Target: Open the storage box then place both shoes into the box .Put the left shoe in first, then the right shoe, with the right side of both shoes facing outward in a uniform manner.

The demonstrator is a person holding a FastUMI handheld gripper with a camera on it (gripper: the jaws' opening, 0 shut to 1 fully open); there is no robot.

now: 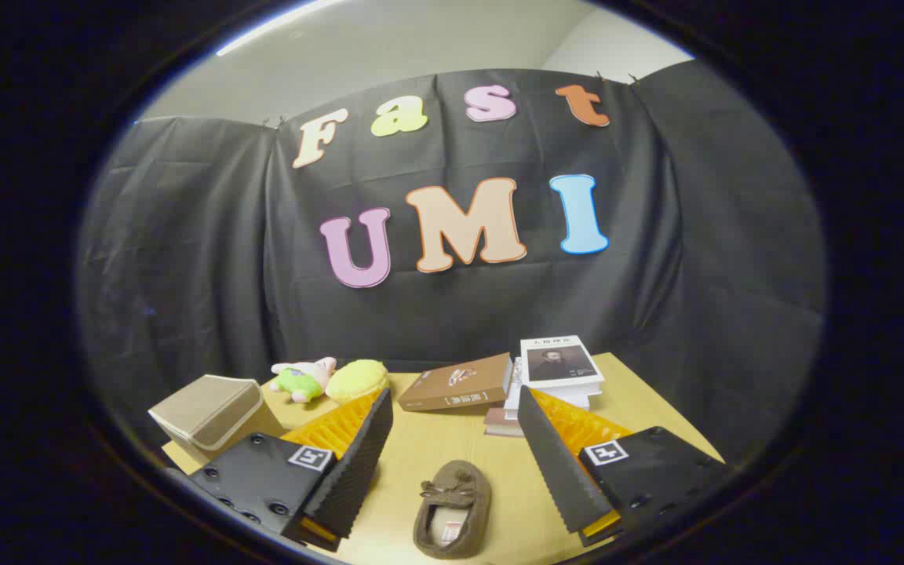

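A brown moccasin shoe (452, 508) lies on the wooden table (452, 439), its toe pointing away from me, between my two fingers and low under them. My gripper (452, 428) stands open above the table, nothing between its black ridged pads (362, 455). A beige fabric storage box (213, 412) with its lid down sits to the left, beyond the left finger.
A plush toy (303, 378) and a yellow cushion-like thing (356, 380) lie at the back left. A brown book (458, 384) leans against a stack of books (558, 373) at the back right. The black cloth wall closes off the far side.
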